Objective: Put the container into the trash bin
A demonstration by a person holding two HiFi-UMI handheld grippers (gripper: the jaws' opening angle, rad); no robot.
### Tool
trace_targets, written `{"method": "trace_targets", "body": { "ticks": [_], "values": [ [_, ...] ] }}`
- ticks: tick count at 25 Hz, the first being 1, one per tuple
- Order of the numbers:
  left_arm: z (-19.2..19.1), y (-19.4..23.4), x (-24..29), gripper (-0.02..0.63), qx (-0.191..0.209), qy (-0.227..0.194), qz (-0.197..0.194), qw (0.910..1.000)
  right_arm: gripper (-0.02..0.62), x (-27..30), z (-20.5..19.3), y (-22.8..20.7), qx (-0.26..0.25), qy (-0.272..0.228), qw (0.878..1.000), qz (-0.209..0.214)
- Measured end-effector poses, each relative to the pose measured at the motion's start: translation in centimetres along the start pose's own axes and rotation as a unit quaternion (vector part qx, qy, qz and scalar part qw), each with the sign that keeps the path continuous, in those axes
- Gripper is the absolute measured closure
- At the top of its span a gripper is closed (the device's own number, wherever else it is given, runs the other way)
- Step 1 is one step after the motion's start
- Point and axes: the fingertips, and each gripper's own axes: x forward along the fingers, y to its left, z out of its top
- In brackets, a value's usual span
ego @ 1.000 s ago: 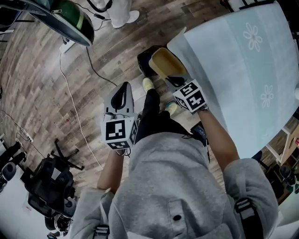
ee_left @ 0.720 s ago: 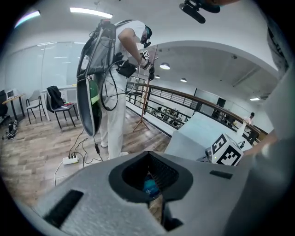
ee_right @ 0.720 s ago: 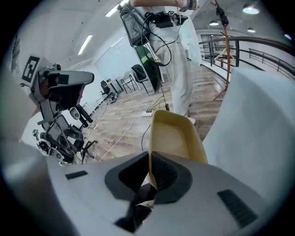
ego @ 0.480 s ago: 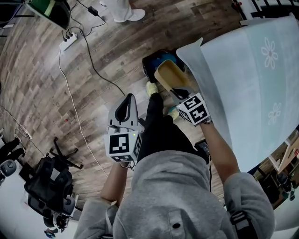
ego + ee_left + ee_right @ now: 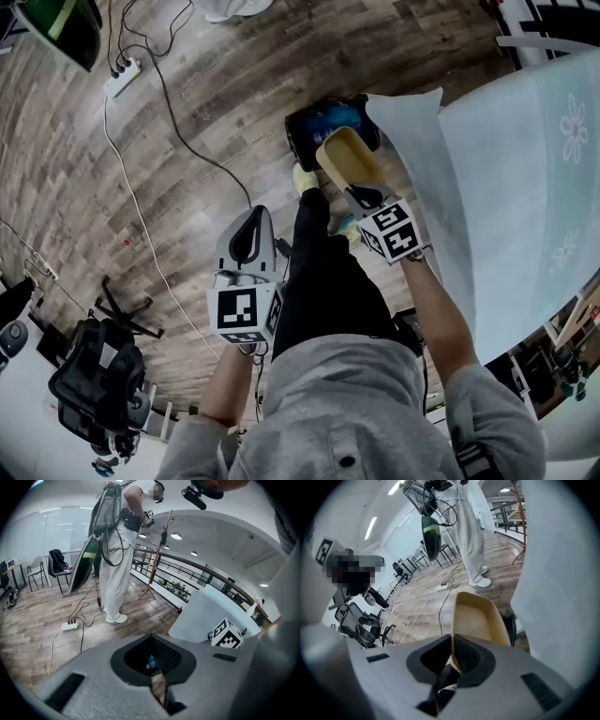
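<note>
Head view: the right gripper [image 5: 364,194] pinches the container [image 5: 345,159] by its rim over the edge of the bin [image 5: 314,127], left gripper [image 5: 251,225] closed on nothing, and letting go off-centre may well bounce it onto the floor [image 5: 187,141].

Your right gripper [image 5: 364,193] is clamping the container [image 5: 347,159] by its near rim, ahead of your feet, overlapping the near edge of the trash bin [image 5: 317,124] standing on the floor [image 5: 187,112] left of the table [image 5: 525,178]. Your left gripper [image 5: 255,217] is hanging lower left, well apart. The power strip [image 5: 122,79] is lying far left.
</note>
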Motion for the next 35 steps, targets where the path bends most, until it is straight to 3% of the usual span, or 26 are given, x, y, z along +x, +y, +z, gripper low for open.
{"method": "trace_targets", "body": {
  "ticks": [13,35],
  "values": [
    [-0.5,1.2,1.1,0.586,-0.009,0.012,0.008,0.9999,0.558,1.3,1.3,-3.5,0.047,-0.032,0.998,-0.023],
    [-0.1,0.4,1.0,0.586,-0.002,0.010,-0.004,0.9999,0.558,0.2,2.0,-2.2,0.046,-0.061,0.997,-0.026]
  ]
}}
